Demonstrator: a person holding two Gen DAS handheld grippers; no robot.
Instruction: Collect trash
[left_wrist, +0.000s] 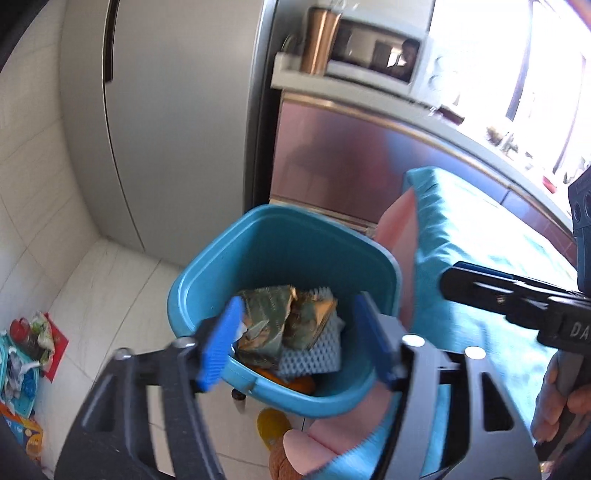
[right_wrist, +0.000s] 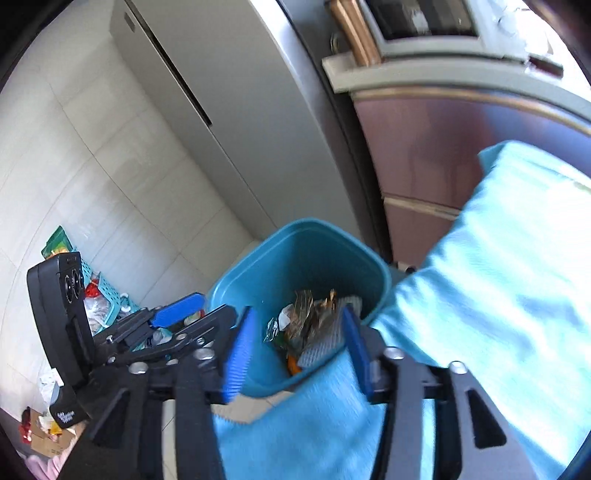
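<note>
Currently, an itemised listing:
Left gripper (left_wrist: 299, 339): jaws spread wide with nothing between the blue pads; it hangs over the near rim of the bin.
Right gripper (right_wrist: 297, 350): jaws apart, nothing between the pads; it hangs over the bin's near edge, just beside the left gripper.
Bin (left_wrist: 221, 258): teal plastic, rounded square mouth, standing on the pale tiled floor beside the table edge.
Trash in bin: a crumpled green and gold wrapper (left_wrist: 273, 317) lies on top of a white foam net sleeve (left_wrist: 314, 354); something orange (left_wrist: 299, 384) shows underneath.
Cloth (right_wrist: 498, 277): light blue, spread over the table to the right of the bin, with a pink layer showing under it in the left wrist view.
Floor clutter (left_wrist: 26, 343): packets and a teal basket lie against the wall, well apart from the bin.
Fridge (left_wrist: 177, 110): grey, double door, behind the bin.
Microwave (left_wrist: 380, 51): white, on the counter above reddish cabinet fronts.
Hand (left_wrist: 561, 398): grips the right gripper's handle at the right edge of the left wrist view.
</note>
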